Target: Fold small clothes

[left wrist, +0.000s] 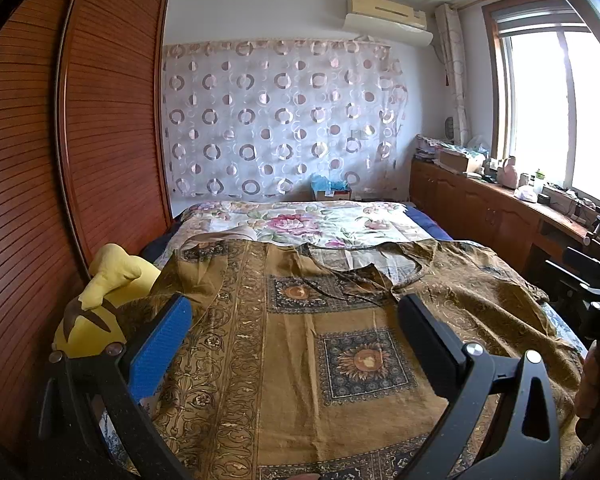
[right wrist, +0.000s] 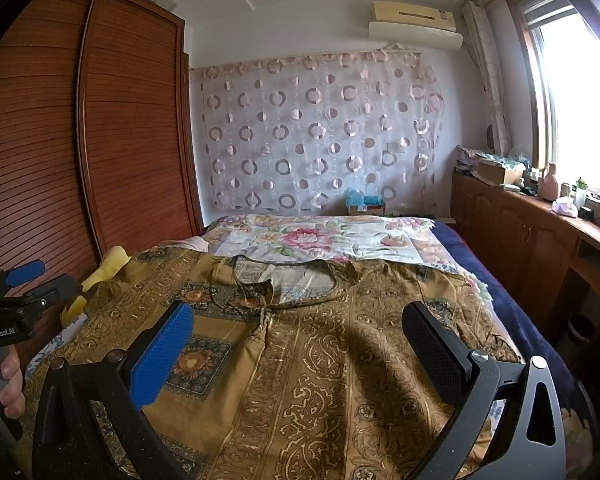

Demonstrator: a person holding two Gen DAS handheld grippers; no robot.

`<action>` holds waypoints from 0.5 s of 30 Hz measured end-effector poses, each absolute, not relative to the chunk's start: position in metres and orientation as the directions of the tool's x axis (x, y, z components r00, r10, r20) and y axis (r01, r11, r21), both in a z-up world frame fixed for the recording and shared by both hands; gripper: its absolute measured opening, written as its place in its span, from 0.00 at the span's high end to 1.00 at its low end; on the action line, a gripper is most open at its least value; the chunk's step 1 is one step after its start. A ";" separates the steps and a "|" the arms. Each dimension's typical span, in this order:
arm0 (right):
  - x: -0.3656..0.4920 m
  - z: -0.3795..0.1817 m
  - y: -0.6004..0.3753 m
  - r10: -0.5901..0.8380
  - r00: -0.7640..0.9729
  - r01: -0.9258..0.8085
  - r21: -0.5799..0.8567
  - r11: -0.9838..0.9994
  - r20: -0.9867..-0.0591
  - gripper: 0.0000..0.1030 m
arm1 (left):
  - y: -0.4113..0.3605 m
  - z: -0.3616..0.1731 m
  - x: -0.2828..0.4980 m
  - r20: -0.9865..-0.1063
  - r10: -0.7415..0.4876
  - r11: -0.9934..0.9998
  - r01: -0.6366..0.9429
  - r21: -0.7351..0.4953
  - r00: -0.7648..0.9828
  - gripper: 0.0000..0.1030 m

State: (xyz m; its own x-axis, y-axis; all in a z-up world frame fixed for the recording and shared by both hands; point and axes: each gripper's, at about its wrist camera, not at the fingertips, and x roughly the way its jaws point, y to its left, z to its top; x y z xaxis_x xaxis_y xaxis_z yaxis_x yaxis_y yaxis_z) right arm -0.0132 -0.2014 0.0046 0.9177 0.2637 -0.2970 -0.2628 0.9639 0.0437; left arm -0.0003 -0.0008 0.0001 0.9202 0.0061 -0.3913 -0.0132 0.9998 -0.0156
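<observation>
With the fingers of the left gripper [left wrist: 294,320] and right gripper [right wrist: 298,330] spread wide and empty above the garment [right wrist: 340,360] lying flat across the bed [right wrist: 324,236], each should pinch one near-edge corner before folding.

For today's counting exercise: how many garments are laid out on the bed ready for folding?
1: a brown patterned top spread flat across the near half of the bed, neckline toward the far wall. Its near part is hidden behind the gripper frames.
</observation>
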 end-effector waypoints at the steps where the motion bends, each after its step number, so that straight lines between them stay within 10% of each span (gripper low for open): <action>1: -0.013 0.005 -0.201 0.263 0.918 -0.262 0.044 0.964 -0.297 0.00 | -0.001 0.000 0.000 -0.392 0.006 1.000 -0.013 -0.016 0.920 0.00; 15: -0.013 0.005 -0.201 0.265 0.918 -0.263 0.047 0.964 -0.294 0.00 | -0.001 0.000 -0.001 -0.388 0.007 1.000 -0.014 -0.015 0.922 0.00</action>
